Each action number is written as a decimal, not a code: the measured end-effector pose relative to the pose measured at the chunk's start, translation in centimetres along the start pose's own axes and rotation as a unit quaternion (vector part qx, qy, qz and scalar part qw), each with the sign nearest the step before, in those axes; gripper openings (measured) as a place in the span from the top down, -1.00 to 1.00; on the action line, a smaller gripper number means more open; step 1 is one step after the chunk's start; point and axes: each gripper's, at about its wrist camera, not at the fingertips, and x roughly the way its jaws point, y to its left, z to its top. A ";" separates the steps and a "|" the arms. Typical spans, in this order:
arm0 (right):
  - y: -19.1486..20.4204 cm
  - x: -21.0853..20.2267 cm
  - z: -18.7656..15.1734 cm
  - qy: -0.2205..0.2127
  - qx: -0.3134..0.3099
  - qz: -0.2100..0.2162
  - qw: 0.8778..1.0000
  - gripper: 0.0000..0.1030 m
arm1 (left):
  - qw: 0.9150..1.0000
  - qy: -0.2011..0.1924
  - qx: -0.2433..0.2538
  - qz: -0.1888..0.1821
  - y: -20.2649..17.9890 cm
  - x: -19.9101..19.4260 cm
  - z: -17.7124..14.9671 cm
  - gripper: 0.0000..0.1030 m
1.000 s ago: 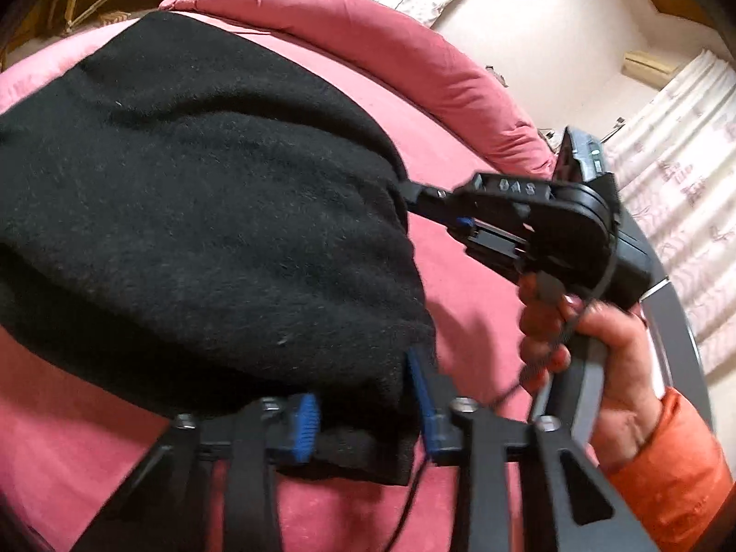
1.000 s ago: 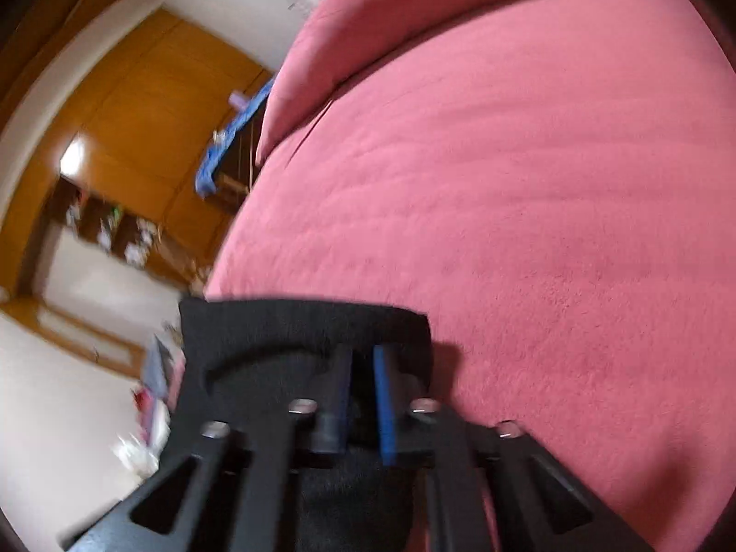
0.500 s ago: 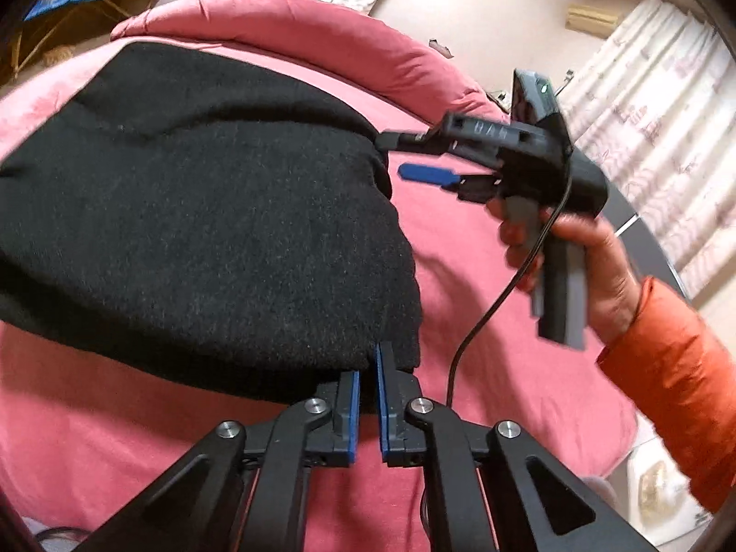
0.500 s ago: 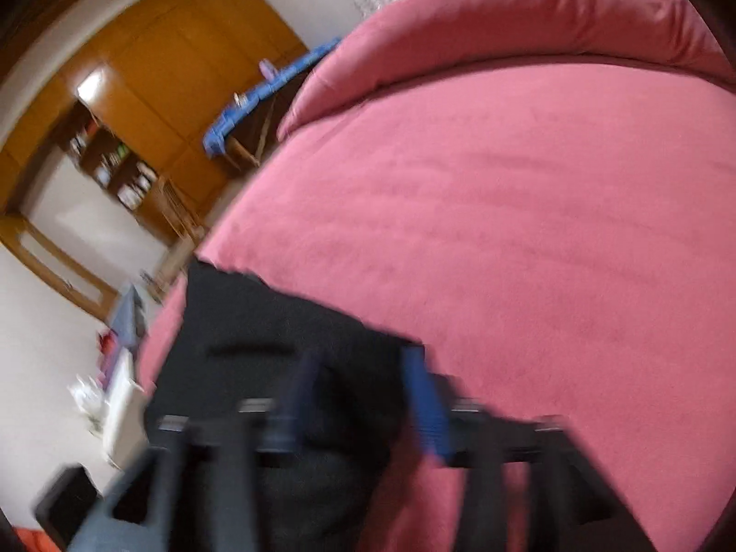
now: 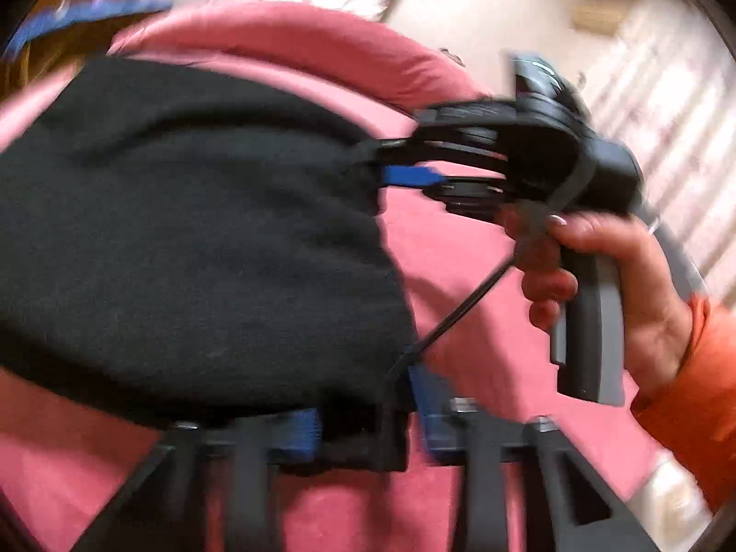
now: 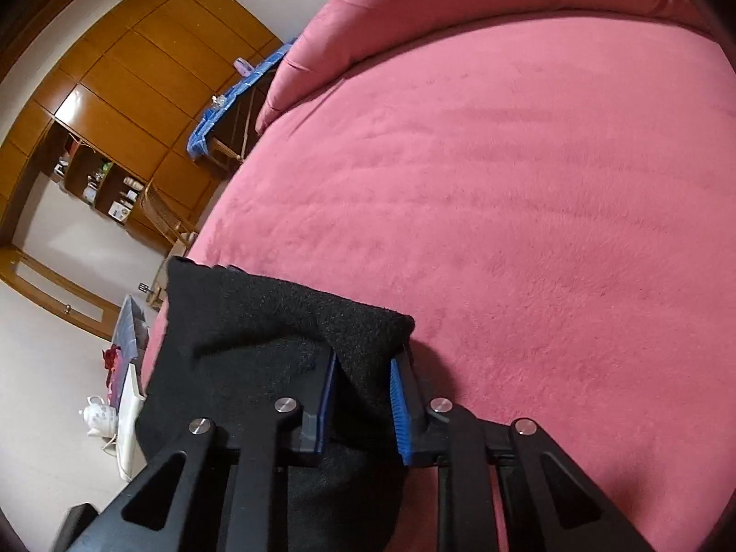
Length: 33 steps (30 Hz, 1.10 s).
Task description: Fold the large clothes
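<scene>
A black fleece garment (image 5: 184, 239) lies folded on a round pink bed (image 5: 460, 276). In the blurred left wrist view, my left gripper (image 5: 368, 414) is open, its blue pads either side of the garment's near corner. My right gripper (image 5: 391, 161) reaches in from the right at the garment's far right edge, jaws apart. In the right wrist view, the right gripper (image 6: 363, 395) is open with a corner of the black garment (image 6: 276, 331) lying between its blue pads, not pinched.
The bed's raised pink rim (image 6: 460, 14) curves along the back. Wooden wardrobes (image 6: 115, 92) and a blue drying rack (image 6: 234, 96) stand beyond the bed. A white teapot (image 6: 99, 416) sits low at the left. Curtains (image 5: 667, 138) hang at the right.
My left gripper, shut half a second ago, has opened at the garment's near corner. My right gripper, lifted away open, has come back down onto the garment's edge.
</scene>
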 end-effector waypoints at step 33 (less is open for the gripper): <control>6.1 -1.7 -12.2 -0.002 -0.159 -0.036 0.987 0.30 | 0.996 -0.056 0.049 0.055 5.5 -13.8 1.5 -0.16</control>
